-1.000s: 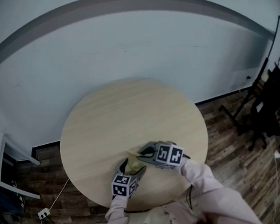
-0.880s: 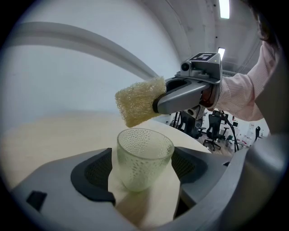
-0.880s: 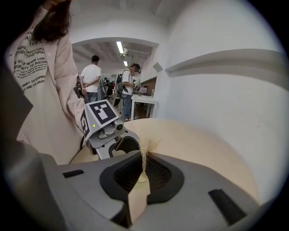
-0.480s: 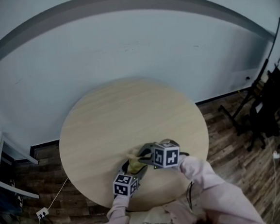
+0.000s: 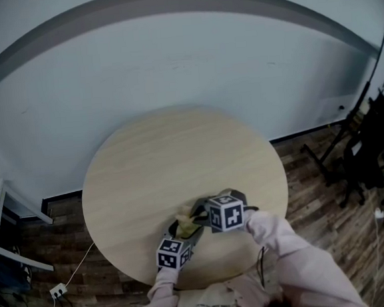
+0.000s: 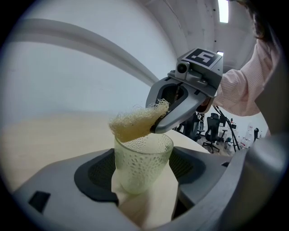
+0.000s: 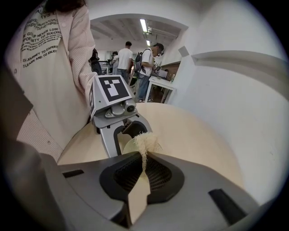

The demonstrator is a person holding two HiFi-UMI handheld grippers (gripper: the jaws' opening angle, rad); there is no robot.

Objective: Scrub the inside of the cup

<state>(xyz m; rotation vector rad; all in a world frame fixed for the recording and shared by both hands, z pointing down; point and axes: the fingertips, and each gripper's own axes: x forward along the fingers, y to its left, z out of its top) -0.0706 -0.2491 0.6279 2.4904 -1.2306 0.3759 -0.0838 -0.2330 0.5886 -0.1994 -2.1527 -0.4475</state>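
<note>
Two tools in play here, and nearest the cameras is the grip itself. The left tool (image 6: 142,173) is clamped on the bumpy, see-through cup (image 6: 137,155), a pad on either side. Its jaws have just been closing a bit with the cup between them. The right tool (image 7: 144,164) has its jaws pinched together on a thin edge of a yellowish fibrous scrubber (image 6: 135,124). In the left gripper view the cup sits upright at centre frame. The scrubber is just above it and a little to the left, its underside right at the rim and seemingly touching, with none of it down inside yet. So I'd call this the step of getting the scrubber into the cup, with the actual scrubbing not started. The next move, I reckon, calls for pushing the wad past the rim and working it round the inner wall while the left tool stops the cup tipping or spinning. Can't tell whether the cup's base rests on the round wooden counter (image 5: 178,150) or hangs just over it. In the head view it's all at lower centre, by the counter's near edge, with only a pale wall (image 5: 171,64) further off.
</note>
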